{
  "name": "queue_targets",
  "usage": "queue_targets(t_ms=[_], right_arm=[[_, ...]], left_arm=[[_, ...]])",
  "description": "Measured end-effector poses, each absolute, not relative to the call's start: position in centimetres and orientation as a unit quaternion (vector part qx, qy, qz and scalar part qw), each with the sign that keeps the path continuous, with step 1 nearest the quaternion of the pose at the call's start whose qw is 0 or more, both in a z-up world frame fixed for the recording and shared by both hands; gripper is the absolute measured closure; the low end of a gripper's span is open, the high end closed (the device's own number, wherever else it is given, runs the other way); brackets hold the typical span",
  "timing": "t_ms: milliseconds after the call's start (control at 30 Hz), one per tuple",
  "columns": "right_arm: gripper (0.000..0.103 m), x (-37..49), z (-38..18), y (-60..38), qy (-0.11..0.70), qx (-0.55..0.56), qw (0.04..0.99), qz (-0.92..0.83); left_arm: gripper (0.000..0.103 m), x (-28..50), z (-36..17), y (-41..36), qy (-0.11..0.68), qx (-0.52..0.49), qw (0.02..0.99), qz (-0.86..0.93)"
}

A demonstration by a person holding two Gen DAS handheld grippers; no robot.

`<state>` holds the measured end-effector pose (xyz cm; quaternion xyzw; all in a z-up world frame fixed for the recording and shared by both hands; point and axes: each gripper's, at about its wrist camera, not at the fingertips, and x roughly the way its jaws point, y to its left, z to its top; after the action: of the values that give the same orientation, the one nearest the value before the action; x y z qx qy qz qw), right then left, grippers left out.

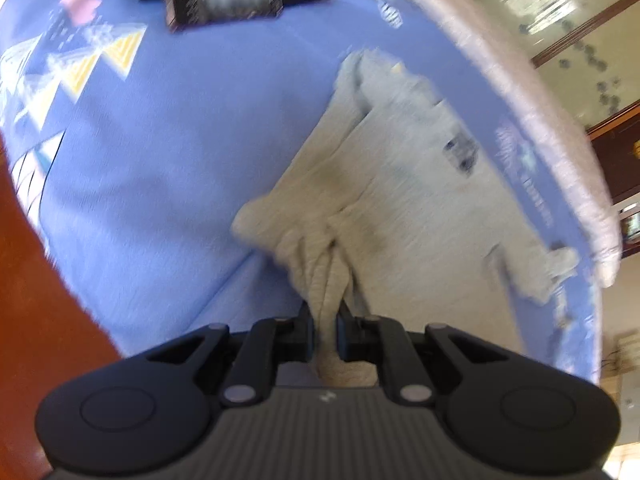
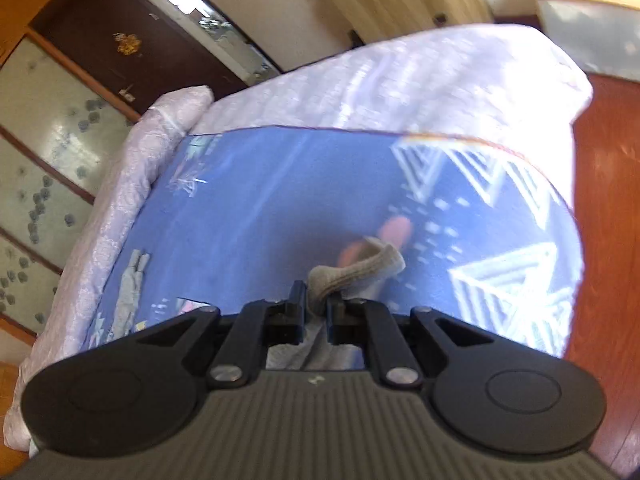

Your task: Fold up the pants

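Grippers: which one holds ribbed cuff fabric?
The right gripper: a ribbed cuff sticks out past its fingers. The left gripper pinches a bunched, gathered fold of the pants instead.

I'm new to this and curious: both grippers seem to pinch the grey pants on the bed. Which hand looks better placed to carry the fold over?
Probably the right gripper: its pinched piece of pants is lifted above the blue sheet.

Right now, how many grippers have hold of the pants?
2. The left gripper pinches bunched fabric of the pants; the right gripper clamps a ribbed edge.
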<state>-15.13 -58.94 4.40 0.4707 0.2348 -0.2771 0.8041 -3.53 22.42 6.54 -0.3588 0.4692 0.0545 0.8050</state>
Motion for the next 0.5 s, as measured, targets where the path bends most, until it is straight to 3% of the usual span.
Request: queue_targets(t_ms=[300, 400, 500], right_arm=[[0.091, -8.8, 15.8, -58.0, 0.138, 0.428, 0.873, -0.188], [0.091, -10.2, 17.3, -58.8, 0.116, 0.424, 0.879, -0.183], [0.091, -11.6, 15.7, -59.7, 0.126, 0.421, 0.877, -0.194]], left_arm=[[0.093, -2.1, 18.5, 23.2, 0.331, -0.352, 0.875, 0.01], [0.093, -3.7, 19.0, 23.5, 0.331, -0.344, 0.879, 0.01], [0.093, -4.9, 16.3, 23.2, 0.372, -0.341, 0.863, 0.021]])
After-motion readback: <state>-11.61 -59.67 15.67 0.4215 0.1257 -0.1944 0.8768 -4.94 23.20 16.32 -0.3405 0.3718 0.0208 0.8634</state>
